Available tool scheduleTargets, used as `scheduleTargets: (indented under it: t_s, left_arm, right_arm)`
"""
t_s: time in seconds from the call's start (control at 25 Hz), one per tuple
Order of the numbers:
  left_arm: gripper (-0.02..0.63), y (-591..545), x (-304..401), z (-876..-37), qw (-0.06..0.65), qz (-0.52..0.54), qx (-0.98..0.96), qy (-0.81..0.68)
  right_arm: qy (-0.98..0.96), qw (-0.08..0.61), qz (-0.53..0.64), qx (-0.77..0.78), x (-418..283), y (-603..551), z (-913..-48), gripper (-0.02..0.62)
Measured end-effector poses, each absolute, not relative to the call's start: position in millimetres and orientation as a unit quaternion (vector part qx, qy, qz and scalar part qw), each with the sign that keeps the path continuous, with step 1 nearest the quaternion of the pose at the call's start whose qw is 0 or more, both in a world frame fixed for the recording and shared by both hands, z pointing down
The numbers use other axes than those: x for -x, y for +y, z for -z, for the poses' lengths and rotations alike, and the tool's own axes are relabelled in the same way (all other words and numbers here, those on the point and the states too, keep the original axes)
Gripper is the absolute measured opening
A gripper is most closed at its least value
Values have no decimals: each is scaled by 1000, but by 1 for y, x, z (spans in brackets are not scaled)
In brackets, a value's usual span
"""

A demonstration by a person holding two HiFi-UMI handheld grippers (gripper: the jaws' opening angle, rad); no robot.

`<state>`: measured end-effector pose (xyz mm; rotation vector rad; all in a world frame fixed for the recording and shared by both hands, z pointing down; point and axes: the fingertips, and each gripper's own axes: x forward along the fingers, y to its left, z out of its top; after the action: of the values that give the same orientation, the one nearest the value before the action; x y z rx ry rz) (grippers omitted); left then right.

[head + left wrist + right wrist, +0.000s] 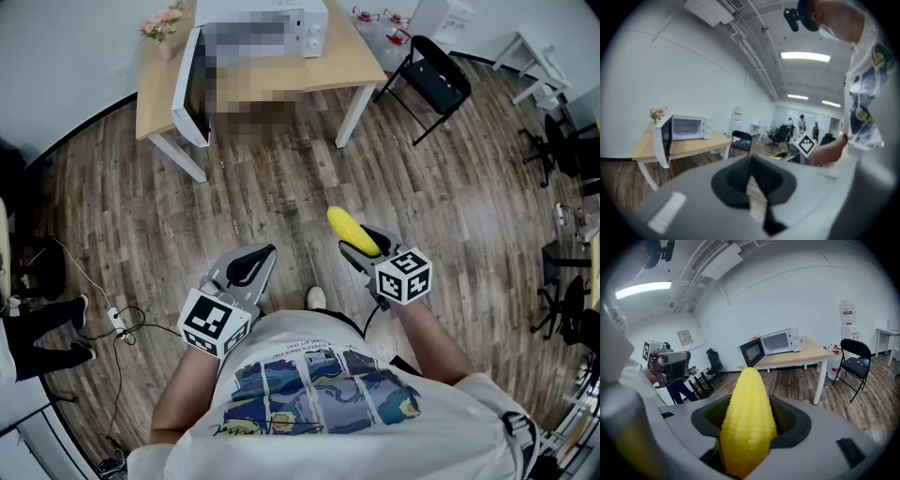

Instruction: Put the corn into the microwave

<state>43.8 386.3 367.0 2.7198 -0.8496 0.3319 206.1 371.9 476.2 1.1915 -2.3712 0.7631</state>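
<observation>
We see the corn (747, 418), a yellow cob with bumpy kernel rows and a tapered tip, clamped in our right hand-held gripper (368, 247), well apart from the open microwave (776, 342). Our left hand-held gripper (253, 265) has its jaws together, empty.

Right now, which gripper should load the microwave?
Right. The right gripper holds the corn, and the microwave ahead has its door open. The left gripper is shut and empty.

Far ahead we see a wooden bench (352, 61) standing on the plank floor (281, 187). On it sit a white microwave (314, 28), its door open, and pink flowers (161, 23) at the left end.
</observation>
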Motion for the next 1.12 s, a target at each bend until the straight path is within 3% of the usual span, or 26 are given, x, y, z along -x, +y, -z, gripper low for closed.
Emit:
scheduleTargets:
  t_s: [0.28,0.56,1.12]
  left_arm:
    - [9,363,102,-378,141,-124,-927,-323]
    - [9,349,183,-378,139,-117,-934,-307]
    - [9,277,207,-386,150,-106,-934,-305]
  right_arm:
    - [-842,174,-261,-440,-99,337,-461,252]
    - [-826,167,-261,-470,-31,320,-450,252]
    - [-801,180,-263,-507,-27,242,-465,252]
